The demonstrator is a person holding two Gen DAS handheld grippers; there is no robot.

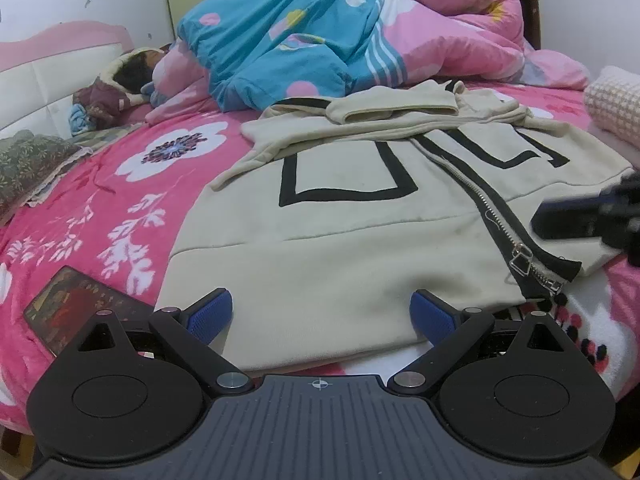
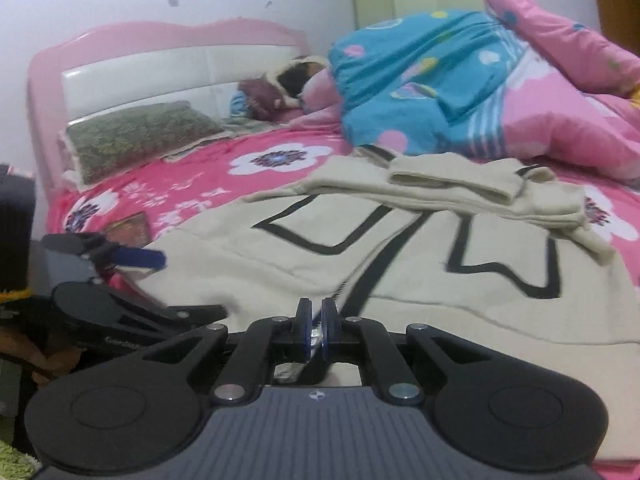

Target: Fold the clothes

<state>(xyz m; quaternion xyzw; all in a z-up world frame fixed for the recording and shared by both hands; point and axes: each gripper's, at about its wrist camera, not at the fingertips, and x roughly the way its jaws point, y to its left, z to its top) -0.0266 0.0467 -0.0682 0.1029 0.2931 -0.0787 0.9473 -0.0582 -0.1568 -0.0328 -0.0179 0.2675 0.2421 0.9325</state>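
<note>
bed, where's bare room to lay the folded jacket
Free: the pink sheet between the jacket, the green pillow and the headboard. Crowded: the quilt heaped behind the jacket, and a book by its near left corner.

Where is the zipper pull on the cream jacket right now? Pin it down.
In the left wrist view the zipper pull lies low on the right, near the cream jacket's hem, just left of the right hand-held gripper.

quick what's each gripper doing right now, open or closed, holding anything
Left gripper: open, holding nothing, its jaws spread over the cream jacket's hem.
Right gripper: shut on the jacket's zipper at the near edge.
</note>
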